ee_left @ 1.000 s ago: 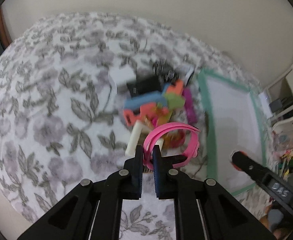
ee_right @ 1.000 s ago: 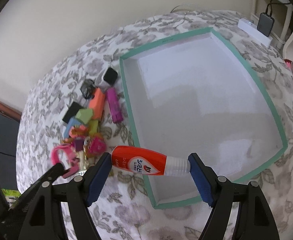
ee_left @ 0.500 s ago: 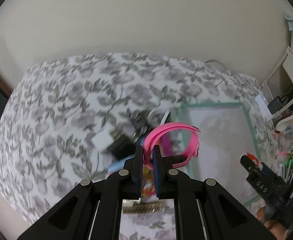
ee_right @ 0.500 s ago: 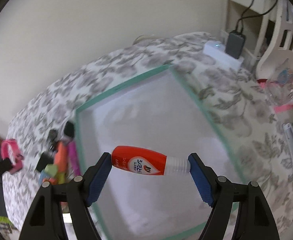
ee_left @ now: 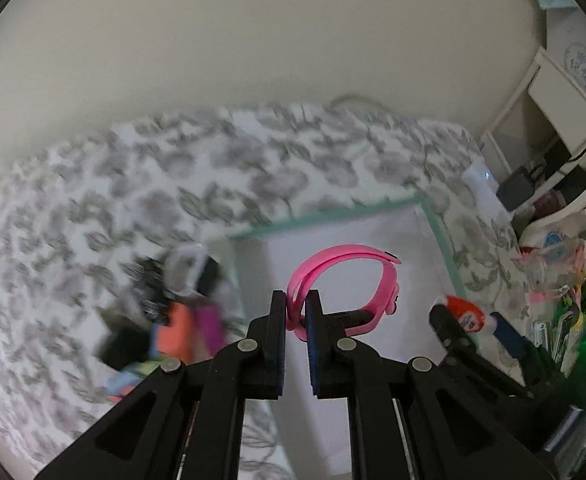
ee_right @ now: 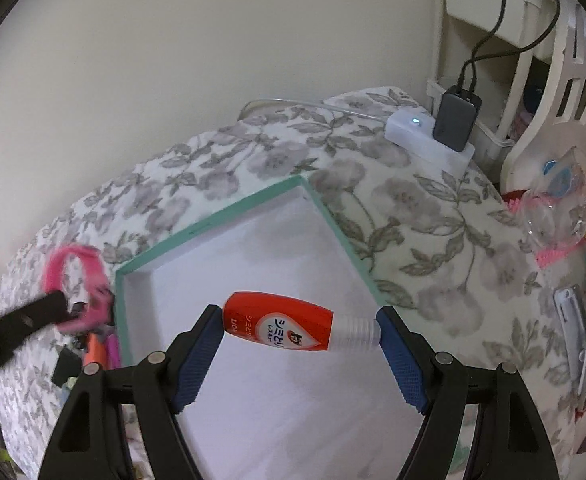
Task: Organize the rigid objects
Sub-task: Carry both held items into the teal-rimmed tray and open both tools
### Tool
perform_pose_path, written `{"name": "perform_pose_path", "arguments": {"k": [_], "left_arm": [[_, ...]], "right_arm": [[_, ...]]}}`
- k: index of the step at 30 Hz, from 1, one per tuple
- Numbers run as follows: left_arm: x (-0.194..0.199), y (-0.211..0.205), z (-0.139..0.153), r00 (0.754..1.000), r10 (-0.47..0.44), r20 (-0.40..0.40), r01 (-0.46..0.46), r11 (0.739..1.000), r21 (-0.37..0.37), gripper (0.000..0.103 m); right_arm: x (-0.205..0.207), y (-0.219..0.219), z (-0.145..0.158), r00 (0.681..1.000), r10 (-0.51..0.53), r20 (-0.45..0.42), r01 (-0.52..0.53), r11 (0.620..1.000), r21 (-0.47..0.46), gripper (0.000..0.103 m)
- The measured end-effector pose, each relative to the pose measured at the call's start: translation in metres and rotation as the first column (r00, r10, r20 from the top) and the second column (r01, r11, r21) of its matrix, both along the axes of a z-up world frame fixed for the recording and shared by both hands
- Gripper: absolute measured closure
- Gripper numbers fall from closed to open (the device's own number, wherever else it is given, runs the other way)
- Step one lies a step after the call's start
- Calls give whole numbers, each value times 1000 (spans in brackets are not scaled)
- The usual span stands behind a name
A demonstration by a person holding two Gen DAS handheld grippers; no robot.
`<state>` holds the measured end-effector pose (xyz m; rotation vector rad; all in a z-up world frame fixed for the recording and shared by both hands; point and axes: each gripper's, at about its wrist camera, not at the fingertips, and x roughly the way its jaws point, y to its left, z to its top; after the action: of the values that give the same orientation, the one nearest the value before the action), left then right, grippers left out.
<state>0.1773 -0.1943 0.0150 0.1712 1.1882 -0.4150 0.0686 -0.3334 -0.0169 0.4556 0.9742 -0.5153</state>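
Pink wristband (ee_left: 345, 280) and red bottle (ee_right: 279, 326) hang above the teal-rimmed tray (ee_right: 213, 224) on the floral bed.
Left gripper (ee_left: 295, 312) is nearly closed, pinching the light, bendy strap. Right gripper (ee_right: 299, 332) is wide, clamping the light, probably slippery bottle end to end.
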Motion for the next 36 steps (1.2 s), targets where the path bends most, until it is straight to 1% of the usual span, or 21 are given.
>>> {"name": "perform_pose_path", "arguments": {"k": [3, 5, 7, 10, 14, 21, 25, 30, 34, 36], "left_arm": [[-2, -6, -27, 999, 4, -47, -3, 1000, 13, 94], [-1, -8, -39, 998, 6, -69, -5, 1000, 19, 94], [-4, -12, -52, 997, 2, -82, 1, 999, 39, 94], [-7, -16, -64, 996, -4, -94, 9, 998, 57, 94], [-10, -15, -73, 994, -1, -111, 8, 998, 67, 93], [-11, -10, -78, 991, 9, -131, 2, 997, 83, 93], [-13, -8, -74, 990, 15, -139, -4, 997, 79, 91], [-16, -2, -68, 991, 21, -130, -11, 997, 82, 81], [-17, 5, -62, 993, 30, -116, -20, 996, 83, 78], [-17, 10, -57, 994, 37, -104, -28, 996, 84, 78]], "right_arm": [[-2, -8, -10, 1000, -13, -25, 13, 1000, 5, 23], [-2, -12, -18, 999, -14, -47, 14, 1000, 9, 23], [0, -11, -23, 998, -1, -64, 2, 1000, 9, 23], [2, -9, -33, 996, 18, -89, -16, 1000, 19, 23], [4, -6, -42, 992, 30, -121, -28, 999, 22, 22], [6, -1, -46, 989, 47, -137, -44, 999, 29, 22], [6, 0, -45, 989, 50, -139, -46, 998, 33, 22], [6, 2, -48, 986, 58, -153, -54, 998, 31, 20], [5, 3, -44, 988, 61, -145, -57, 998, 27, 18], [5, 4, -40, 989, 58, -139, -56, 998, 19, 15]]}}
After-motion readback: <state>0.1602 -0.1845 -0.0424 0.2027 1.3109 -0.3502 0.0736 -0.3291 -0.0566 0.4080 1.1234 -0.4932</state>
